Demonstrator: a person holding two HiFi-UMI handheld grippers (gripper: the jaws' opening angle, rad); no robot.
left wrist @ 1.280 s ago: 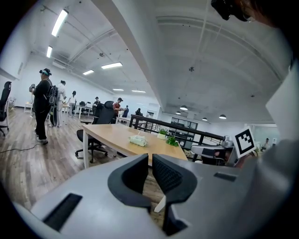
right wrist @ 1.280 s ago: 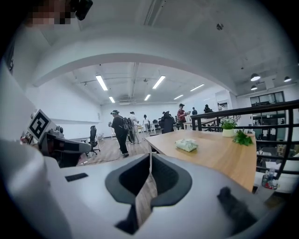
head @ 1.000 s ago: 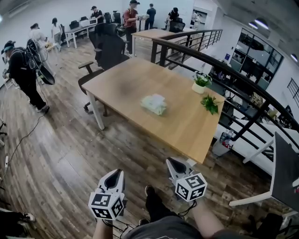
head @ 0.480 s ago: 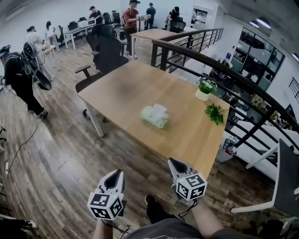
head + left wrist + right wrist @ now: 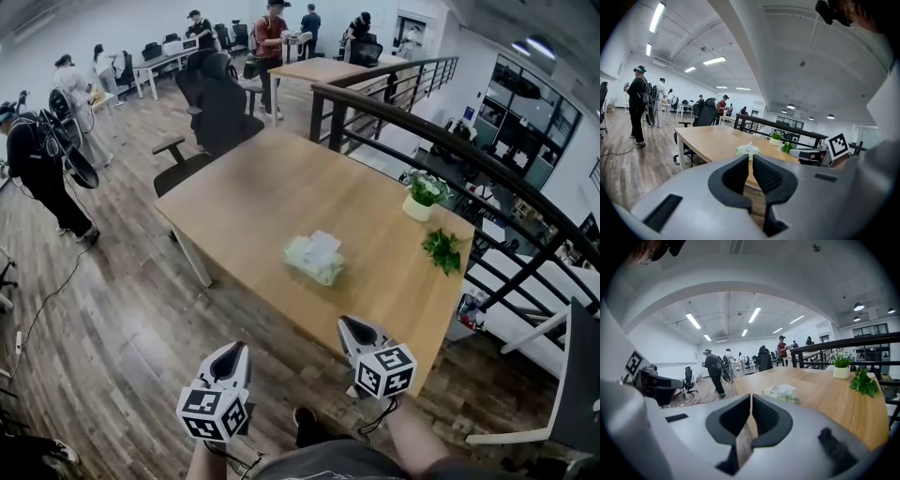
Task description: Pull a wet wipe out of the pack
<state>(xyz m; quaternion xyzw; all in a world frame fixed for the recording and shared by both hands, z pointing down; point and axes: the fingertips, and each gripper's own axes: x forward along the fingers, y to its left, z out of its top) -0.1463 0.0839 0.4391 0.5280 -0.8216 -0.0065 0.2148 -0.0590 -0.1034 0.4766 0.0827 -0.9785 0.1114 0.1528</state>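
Pack [image 5: 314,259] lettering unreadable on table [image 5: 253,187]; left tool [image 5: 235,346], right tool [image 5: 348,322] both pinched narrow, empty.

I hold my left gripper [image 5: 233,350] and right gripper [image 5: 350,325] side by side in front of me, both pointing forward and slightly down, marker cubes nearest me. The left jaws are closed to a thin slit and empty. The right jaws meet, also empty.
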